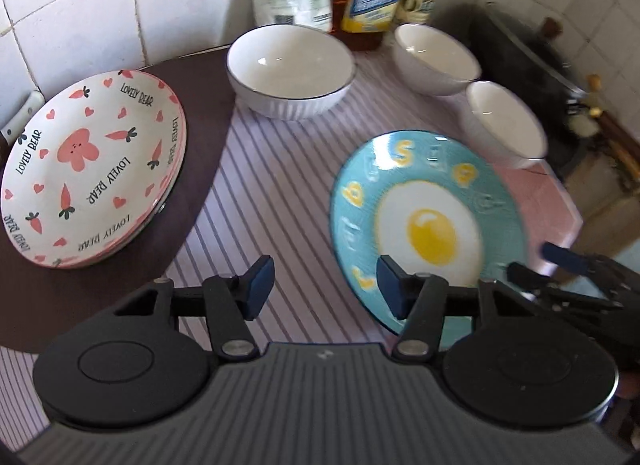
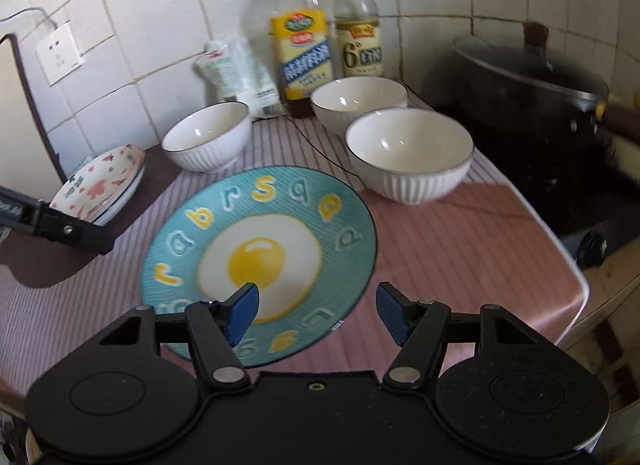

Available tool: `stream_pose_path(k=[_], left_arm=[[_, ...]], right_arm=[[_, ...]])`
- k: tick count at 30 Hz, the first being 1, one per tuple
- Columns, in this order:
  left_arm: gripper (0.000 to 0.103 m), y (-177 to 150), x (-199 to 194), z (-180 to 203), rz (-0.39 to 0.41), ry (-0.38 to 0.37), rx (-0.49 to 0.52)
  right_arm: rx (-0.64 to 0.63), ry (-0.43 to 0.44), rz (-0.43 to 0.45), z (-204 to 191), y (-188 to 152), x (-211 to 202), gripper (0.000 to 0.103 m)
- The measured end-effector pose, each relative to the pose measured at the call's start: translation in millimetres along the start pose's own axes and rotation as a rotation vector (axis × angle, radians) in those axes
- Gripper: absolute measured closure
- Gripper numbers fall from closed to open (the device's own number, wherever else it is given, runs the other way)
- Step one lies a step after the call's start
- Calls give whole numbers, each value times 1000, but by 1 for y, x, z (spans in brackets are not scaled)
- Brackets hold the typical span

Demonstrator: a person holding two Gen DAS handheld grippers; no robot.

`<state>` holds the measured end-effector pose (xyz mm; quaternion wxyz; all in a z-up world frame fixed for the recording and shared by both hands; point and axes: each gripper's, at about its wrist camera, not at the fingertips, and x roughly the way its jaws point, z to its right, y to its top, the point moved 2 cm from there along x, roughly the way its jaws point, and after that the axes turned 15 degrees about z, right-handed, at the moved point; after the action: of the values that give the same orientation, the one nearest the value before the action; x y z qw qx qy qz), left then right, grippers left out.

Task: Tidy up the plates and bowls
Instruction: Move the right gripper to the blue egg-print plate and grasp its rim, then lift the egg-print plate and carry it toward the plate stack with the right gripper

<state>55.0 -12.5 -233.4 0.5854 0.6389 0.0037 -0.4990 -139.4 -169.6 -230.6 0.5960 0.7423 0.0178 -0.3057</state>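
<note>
The blue fried-egg plate (image 2: pixel 260 261) lies flat on the striped mat (image 2: pixel 80 305) at the centre of the right wrist view, apart from everything else. The right gripper (image 2: pixel 318 311) hangs over its near rim with jaws spread and nothing between them. In the left wrist view the left gripper (image 1: pixel 326 289) is also released and empty, its jaws over bare mat just left of the plate. At the left of that frame sits the stack of pink "Lovely Bear" plates (image 1: pixel 92 169) on a dark mat (image 1: pixel 200 137). Three white ribbed bowls stand behind: one upper centre (image 1: pixel 290 69), two at upper right (image 1: pixel 436 57) (image 1: pixel 506 123).

Risks, as I judge them: a flat plate gives little edge to pinch, so a shallow grip could let it slide or tip. The nearest bowl is close to its far rim and could be knocked, as could the vinegar bottles (image 2: pixel 302 49) behind.
</note>
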Motion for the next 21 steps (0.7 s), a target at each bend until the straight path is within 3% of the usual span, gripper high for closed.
stream_pose_path(k=[3, 7, 12, 15, 17, 21], left_arm=[[49, -3, 16, -1, 26, -18, -5], [52, -2, 28, -1, 49, -47, -51], [58, -3, 45, 0, 15, -57, -75], [79, -5, 52, 1, -8, -67, -75], [82, -6, 56, -1, -44, -97, -96], [84, -8, 59, -3, -61, -119, -135]], right_arm=[[-11, -60, 12, 6, -13, 13, 33], [63, -32, 29, 12, -19, 19, 33], [154, 1, 37, 17, -15, 25, 33], [195, 37, 28, 17, -12, 30, 41], [182, 57, 15, 13, -11, 34, 48], [181, 64, -14, 12, -8, 39, 48]])
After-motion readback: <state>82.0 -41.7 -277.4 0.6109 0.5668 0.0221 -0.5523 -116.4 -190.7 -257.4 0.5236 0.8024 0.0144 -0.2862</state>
